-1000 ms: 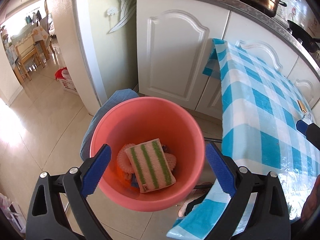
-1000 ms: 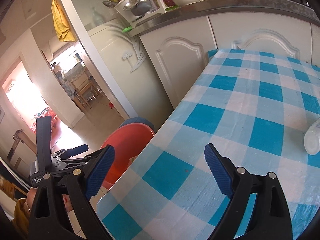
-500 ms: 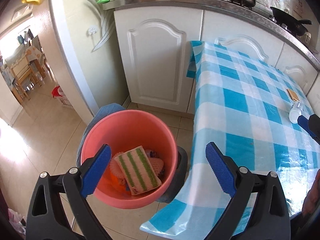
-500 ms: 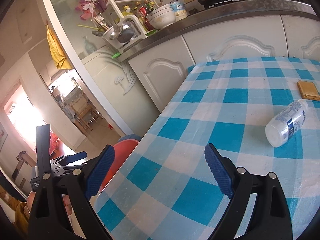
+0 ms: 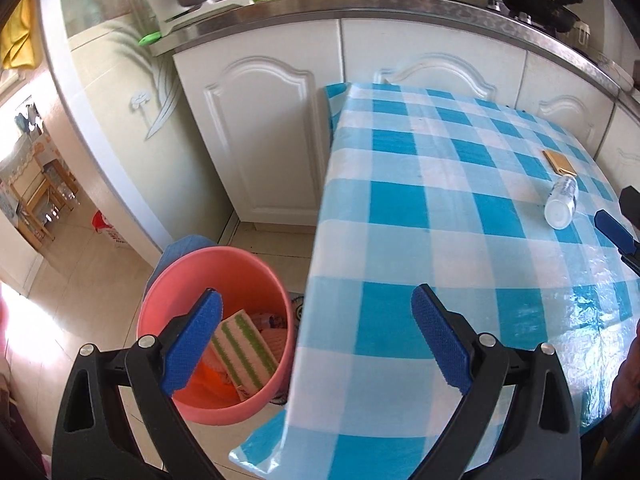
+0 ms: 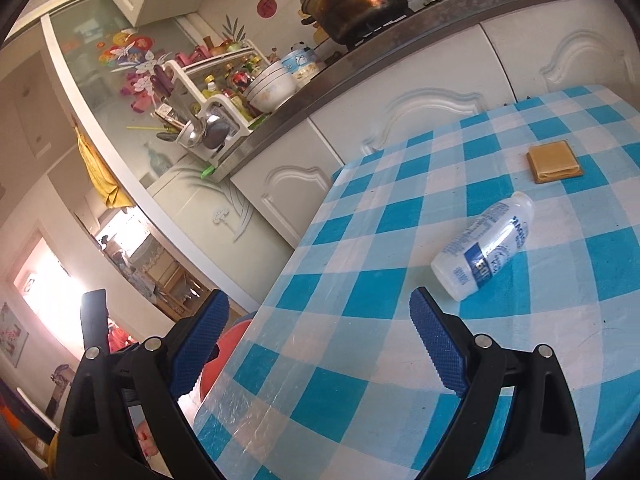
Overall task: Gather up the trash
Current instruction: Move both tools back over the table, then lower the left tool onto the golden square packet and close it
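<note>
— So where is the bottle (image 6: 484,252) lying?
— Mid-desk, on its side, base pointing toward the right gripper (image 6: 318,342), which is hovering nearer, fingers gaping wide and empty like the left gripper's (image 5: 316,338).

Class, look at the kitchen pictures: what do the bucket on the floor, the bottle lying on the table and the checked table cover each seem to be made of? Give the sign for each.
Bucket: likely plastic, smooth matt salmon-pink wall, evenly moulded rim.
Bottle: probably translucent whitish plastic with a printed blue label.
Table cover: apparently plastic sheeting or oilcloth; it glares and wrinkles glossily near the edge.
</note>
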Demonstrator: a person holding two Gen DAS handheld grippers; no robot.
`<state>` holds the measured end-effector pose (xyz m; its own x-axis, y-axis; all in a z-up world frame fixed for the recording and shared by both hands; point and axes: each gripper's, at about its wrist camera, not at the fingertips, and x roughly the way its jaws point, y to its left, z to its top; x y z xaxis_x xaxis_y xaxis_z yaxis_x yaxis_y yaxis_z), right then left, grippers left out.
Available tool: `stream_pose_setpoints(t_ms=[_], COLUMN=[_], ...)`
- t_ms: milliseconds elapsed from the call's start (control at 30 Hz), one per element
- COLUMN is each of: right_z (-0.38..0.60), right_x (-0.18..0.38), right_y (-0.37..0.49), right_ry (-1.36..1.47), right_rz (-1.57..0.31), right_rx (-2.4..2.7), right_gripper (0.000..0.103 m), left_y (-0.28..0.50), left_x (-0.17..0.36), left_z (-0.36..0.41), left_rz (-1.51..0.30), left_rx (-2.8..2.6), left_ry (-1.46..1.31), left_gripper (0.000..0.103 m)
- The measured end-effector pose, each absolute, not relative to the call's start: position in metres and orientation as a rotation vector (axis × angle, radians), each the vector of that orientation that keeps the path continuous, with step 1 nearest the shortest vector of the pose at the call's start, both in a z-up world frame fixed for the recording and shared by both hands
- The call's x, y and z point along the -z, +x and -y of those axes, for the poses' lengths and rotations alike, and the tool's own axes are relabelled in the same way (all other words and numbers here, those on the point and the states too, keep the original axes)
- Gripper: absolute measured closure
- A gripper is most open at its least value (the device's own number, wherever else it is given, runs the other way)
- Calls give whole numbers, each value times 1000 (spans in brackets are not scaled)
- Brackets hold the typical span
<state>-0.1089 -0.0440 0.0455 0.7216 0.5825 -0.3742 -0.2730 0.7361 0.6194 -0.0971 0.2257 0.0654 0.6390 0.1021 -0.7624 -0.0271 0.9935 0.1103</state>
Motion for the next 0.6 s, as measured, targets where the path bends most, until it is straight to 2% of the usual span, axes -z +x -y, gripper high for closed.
stream_pose_setpoints(t_ms=[333,600], right_z=[124,198], right_x=[-35,-28], right_y=[-108,-118], right_ry=[725,789], right_rz=[-526,-448], right_rx=[-377,-221], right_gripper=[12,11], left_y=[-80,-45], left_x=[-76,-99], left_z=[-164,-96], left_rz=[-872,-862], left_rx=[33,214], left_ry=[153,94], left_gripper=[7,7])
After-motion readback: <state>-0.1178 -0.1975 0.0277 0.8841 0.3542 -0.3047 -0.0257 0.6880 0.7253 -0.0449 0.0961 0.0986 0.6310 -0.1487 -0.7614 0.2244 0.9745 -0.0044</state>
